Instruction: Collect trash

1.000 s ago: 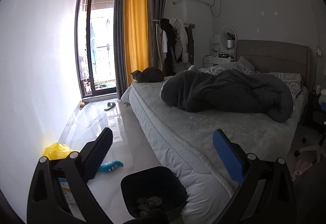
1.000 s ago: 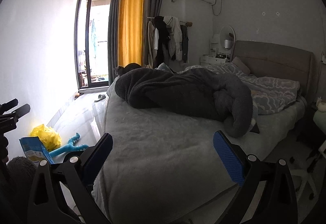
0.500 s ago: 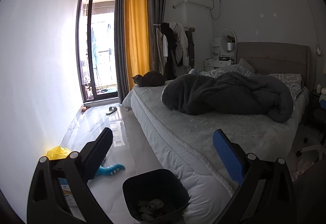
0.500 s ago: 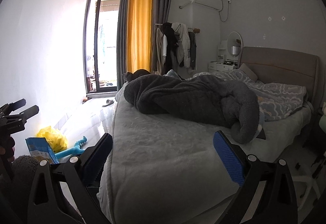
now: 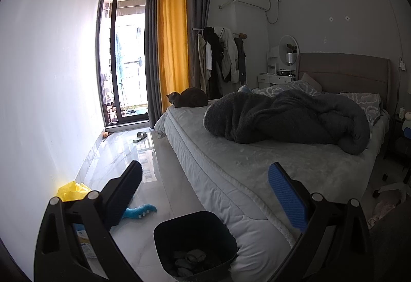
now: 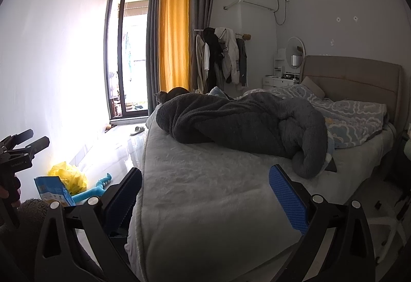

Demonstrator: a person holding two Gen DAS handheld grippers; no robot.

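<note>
Both grippers are spread wide and hold nothing. Left gripper [image 5: 205, 189] hangs above a dark trash bin [image 5: 221, 235] that stands on the pale floor [image 5: 164, 194] against the bed's [image 5: 257, 169] near corner, with crumpled scraps [image 5: 190, 257] at its bottom. Right gripper [image 6: 205, 189] faces across the mattress toward a dark grey blanket [image 6: 244, 125]. By the wall lie a yellow plastic bag [image 6: 68, 175], a blue snack packet [image 6: 52, 189] and a teal toy [image 6: 97, 188]. A cat [image 5: 188, 97] sits at the bed's far corner.
</note>
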